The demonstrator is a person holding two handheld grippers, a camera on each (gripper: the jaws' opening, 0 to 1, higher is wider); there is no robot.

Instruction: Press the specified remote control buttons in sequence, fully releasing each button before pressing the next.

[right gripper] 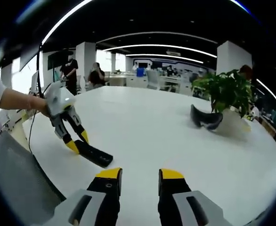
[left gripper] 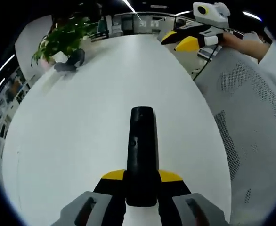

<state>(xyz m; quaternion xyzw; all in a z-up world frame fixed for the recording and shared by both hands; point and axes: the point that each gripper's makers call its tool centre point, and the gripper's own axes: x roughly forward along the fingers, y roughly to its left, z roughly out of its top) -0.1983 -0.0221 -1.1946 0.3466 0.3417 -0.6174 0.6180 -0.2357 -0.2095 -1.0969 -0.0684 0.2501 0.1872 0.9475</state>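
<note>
Now the left gripper (left gripper: 141,181) clamps the remote (left gripper: 142,155) over the table (left gripper: 81,122), while the right gripper (right gripper: 139,176) hovers with jaws apart

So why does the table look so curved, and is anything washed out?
Fisheye lens: in the left gripper view the white table bulges into an oval, evenly lit, nearly shadowless. In the right gripper view ceiling light strips bend into arcs; the black remote stays sharp.

No text legible — anywhere.
</note>
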